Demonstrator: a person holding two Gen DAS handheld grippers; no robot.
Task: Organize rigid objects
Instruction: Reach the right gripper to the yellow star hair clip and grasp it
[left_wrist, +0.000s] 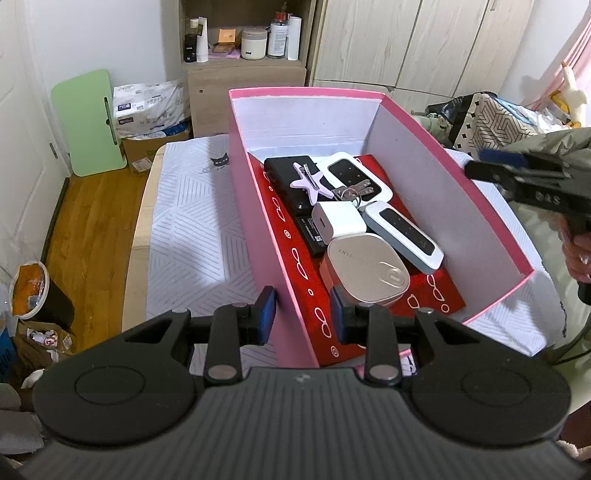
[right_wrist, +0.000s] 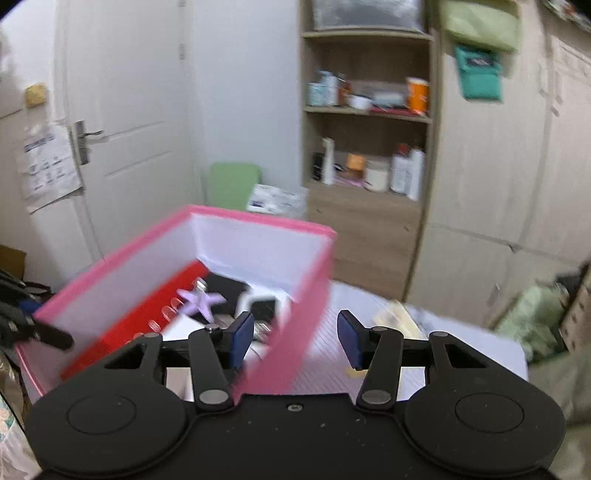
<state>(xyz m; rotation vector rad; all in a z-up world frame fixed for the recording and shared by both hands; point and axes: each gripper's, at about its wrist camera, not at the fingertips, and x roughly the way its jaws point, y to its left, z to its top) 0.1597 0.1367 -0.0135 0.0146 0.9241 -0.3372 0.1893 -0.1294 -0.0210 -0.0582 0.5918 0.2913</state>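
Closest to the lens: left gripper, jaws narrowed astride the near left wall of the pink box, one pad outside, one inside. Seemingly pinching that wall together with the red patterned panel leaning against its inner face. Judged a steadying grip, meant to stop the open box sliding on the bed during loading. Angled steeply down over the box corner, level from side to side.

Just beyond the inner pad, in the box: a silver case, touching a white charger cube behind it. Beside those, a white pocket device with a black face, and a second one like it further back. Between the two, a bunch of keys. At the far left, a black power bank with a lilac star hair clip on top. Packed close, most of them flat, to suit tidy storage.

On the other side: right gripper, jaws spread wide and pinching nothing. Hangs above the box's right wall, touching it nowhere visible. Tilted gently down toward the box, gripped by a hand below an olive sleeve. Probably free for the next object; on the bed past the box, something pale yellow, too blurred to name.
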